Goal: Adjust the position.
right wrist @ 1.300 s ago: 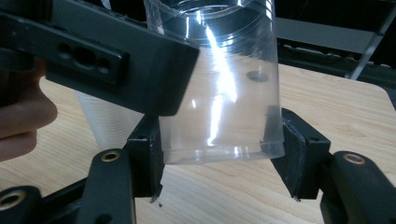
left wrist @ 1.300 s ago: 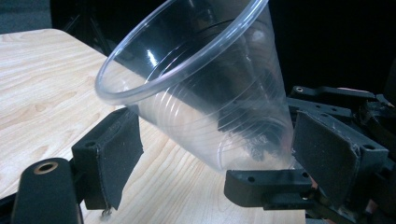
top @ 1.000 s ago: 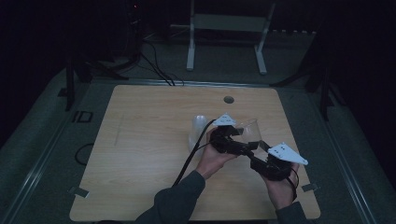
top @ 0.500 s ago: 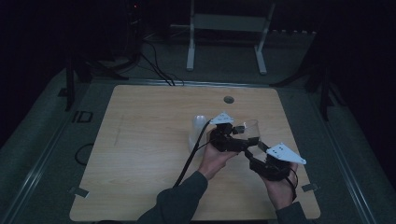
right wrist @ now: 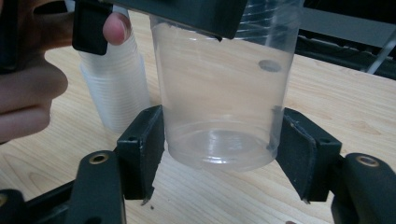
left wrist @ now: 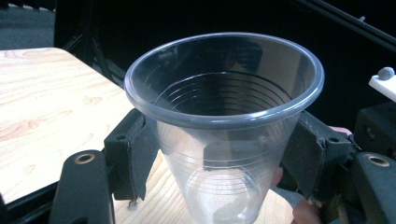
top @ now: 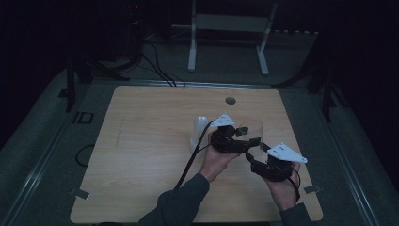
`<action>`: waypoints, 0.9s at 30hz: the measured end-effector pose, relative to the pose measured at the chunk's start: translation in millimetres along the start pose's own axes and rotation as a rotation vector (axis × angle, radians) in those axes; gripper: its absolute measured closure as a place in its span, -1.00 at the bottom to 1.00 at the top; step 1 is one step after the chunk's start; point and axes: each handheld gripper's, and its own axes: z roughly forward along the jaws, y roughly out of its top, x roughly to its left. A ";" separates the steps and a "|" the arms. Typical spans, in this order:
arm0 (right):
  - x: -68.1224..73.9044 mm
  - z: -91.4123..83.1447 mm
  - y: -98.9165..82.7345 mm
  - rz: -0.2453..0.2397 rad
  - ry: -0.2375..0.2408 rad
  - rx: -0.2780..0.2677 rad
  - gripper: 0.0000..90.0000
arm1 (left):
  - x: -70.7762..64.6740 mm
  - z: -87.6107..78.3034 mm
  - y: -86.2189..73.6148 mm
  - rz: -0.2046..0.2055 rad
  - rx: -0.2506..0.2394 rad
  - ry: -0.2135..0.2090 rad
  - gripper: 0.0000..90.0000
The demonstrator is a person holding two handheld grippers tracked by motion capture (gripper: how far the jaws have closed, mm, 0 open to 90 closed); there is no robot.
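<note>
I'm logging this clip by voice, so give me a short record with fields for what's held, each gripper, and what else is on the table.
held thing: clear plastic cup, upright, lifted off the table
left gripper: jaws have just been closing, pads now press the cup's sides below its rim
right gripper: pads flank the cup's base, left one at the wall, right one a sliver off; grip not clear
beside it: stack of cups standing on the table
table mark: dark round hole near the far edge

A light wooden table (top: 141, 141) carries a stack of white cups (top: 199, 129).
</note>
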 end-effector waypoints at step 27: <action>-5.9 10.8 12.1 -0.024 0.107 0.050 -0.21 | -9.5 -0.2 -3.0 0.162 0.089 0.101 -0.29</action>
